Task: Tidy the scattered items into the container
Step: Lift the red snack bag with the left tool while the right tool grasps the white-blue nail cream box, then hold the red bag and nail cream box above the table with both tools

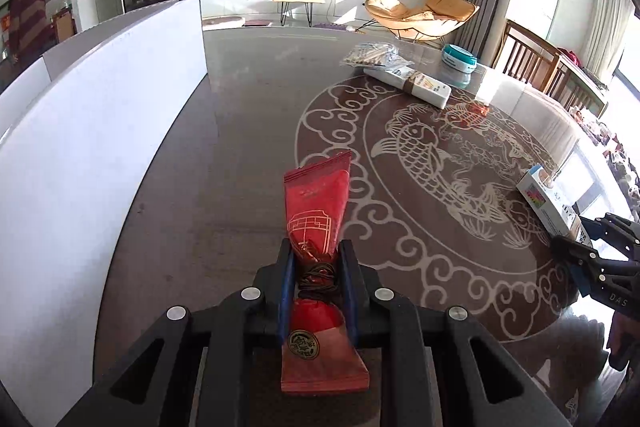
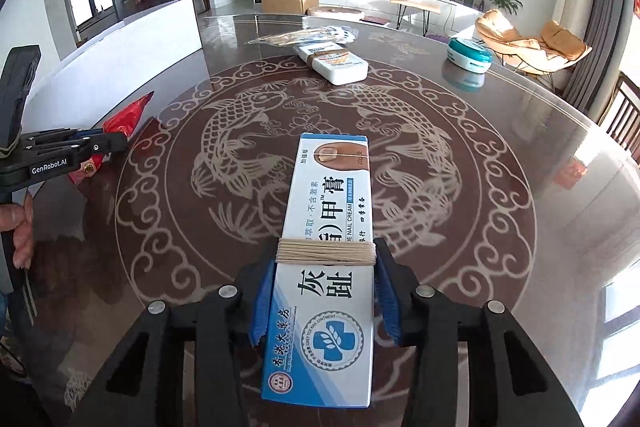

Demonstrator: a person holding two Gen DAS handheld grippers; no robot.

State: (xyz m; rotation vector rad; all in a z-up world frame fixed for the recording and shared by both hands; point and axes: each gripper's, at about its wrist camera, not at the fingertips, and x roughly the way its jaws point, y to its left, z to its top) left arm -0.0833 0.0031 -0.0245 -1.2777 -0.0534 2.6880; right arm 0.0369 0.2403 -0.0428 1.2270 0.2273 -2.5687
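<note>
Red glossy paper, printed with a gold line drawing and bound round its waist with dark cord, fills the left gripper (image 1: 316, 279): this stack of red envelopes (image 1: 318, 203) is pinched at the cord between the two blue-padded fingers (image 1: 286, 291), which are closed tight on it, one flared end fanning out beyond the fingertips and the other, bearing a round gold seal, lying back toward the camera. To the left of those fingers rises the smooth white wall of the container (image 1: 100, 131), a long flat-sided box standing on the table. The table (image 1: 248, 115) is a dark round glass-topped surface with pale carved-looking fish and cloud scrolls. The right gripper (image 2: 324, 291) has its ribbed blue pads (image 2: 262, 303) against both long edges of a flat white-and-blue ointment box (image 2: 332, 203), a slim cardboard carton wrapped with a band of pale string just ahead of the fingertips; the pads press on its sides, so the carton is clamped. Well beyond the fingertips lie a second white carton with a brown band (image 2: 334, 63), a crinkled clear plastic packet (image 2: 308, 35) touching it, and, off to the right, a squat round teal-and-white tub (image 2: 469, 55).
</note>
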